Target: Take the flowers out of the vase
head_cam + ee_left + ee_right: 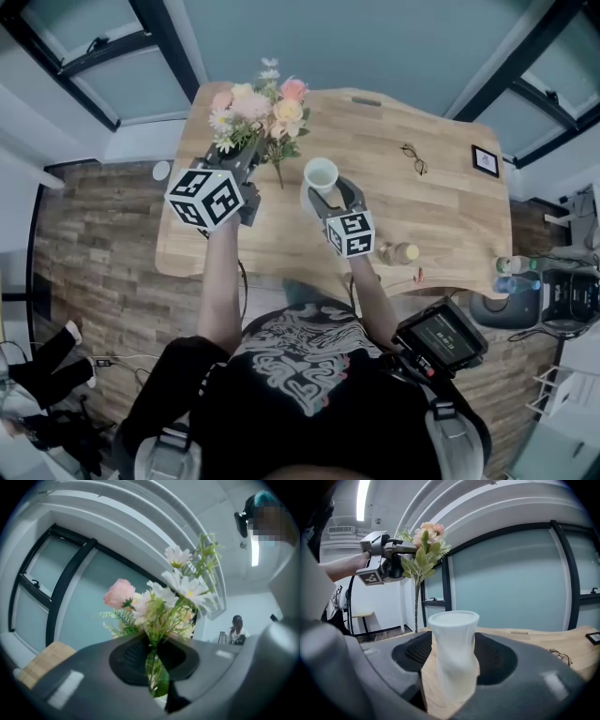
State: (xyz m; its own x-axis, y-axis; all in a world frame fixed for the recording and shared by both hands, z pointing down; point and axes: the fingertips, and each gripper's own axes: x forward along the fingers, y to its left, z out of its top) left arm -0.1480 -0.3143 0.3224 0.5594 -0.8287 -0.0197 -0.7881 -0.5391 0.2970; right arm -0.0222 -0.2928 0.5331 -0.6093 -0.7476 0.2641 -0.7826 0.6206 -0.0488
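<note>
Wooden table [441,216], head view: carrying a white ceramic vase [321,174], thin-rimmed glasses [413,157] and a small black picture frame [485,160].
Pink, white and yellow flowers [258,108]: hanging clear of the vase, just left of it, above the tabletop.
Left gripper [251,155]: gripping the bunch below the blooms.
Right gripper [323,194]: sitting around the vase.
Left gripper view: jaws clamping the green stems [153,667]; blooms fanning out beyond.
Right gripper view: jaws grasping the vase low on its body; flowers showing upper left, outside the vase.
</note>
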